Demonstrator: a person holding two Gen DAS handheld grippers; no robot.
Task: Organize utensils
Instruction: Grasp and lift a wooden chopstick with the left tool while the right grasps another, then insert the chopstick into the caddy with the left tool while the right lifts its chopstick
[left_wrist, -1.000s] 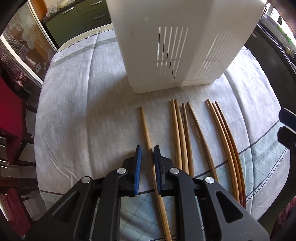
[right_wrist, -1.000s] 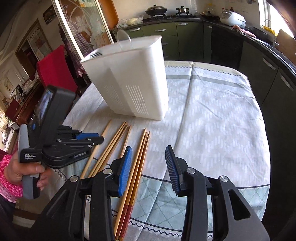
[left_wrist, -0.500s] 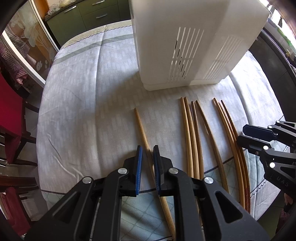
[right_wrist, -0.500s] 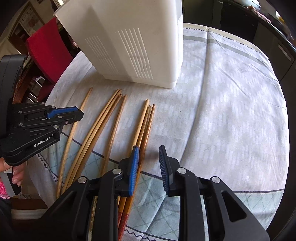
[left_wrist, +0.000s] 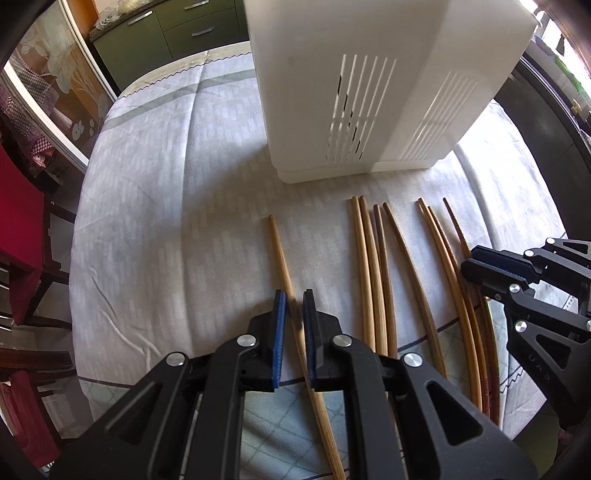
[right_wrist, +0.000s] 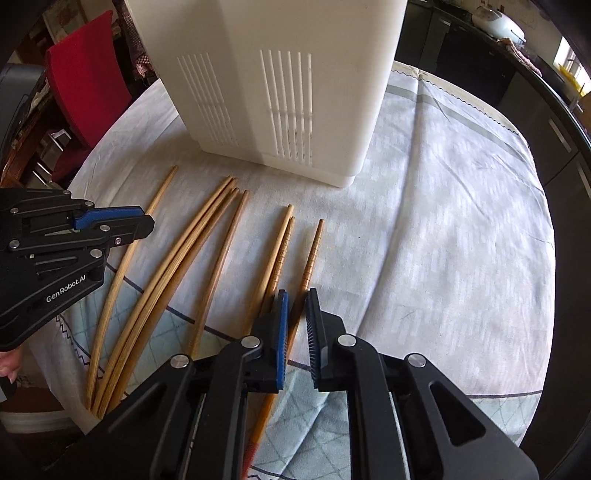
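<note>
My left gripper (left_wrist: 293, 306) sits low over the table with its blue pads drawn close on either side of the lone chopstick (left_wrist: 282, 254) that lies apart at the left end of the row; the jaws look nearly shut on it, but a thin gap shows and I cannot tell whether the pads are truly pinching the wood, which looks to be lying flat on the cloth. My right gripper (right_wrist: 296, 306) is in the same posture at the other end, its jaws narrowed around the ridged, red-ended chopstick (right_wrist: 313, 254) that lies a little apart from its two neighbours (right_wrist: 280, 243); again I cannot say whether it has bitten. Between my two grippers the middle bunch of four chopsticks (left_wrist: 373, 266) lies untouched on the grey patterned tablecloth (left_wrist: 166, 192), tips pointing toward the white slotted utensil holder (left_wrist: 369, 85), which stands upright just beyond them. Through its slots I can make out dark shapes, so something may already be inside, though I cannot tell what. As I judge it, the job has barely begun: every chopstick I can see lies on the table, and each one has yet to be gripped, lifted and dropped into the holder.
</note>
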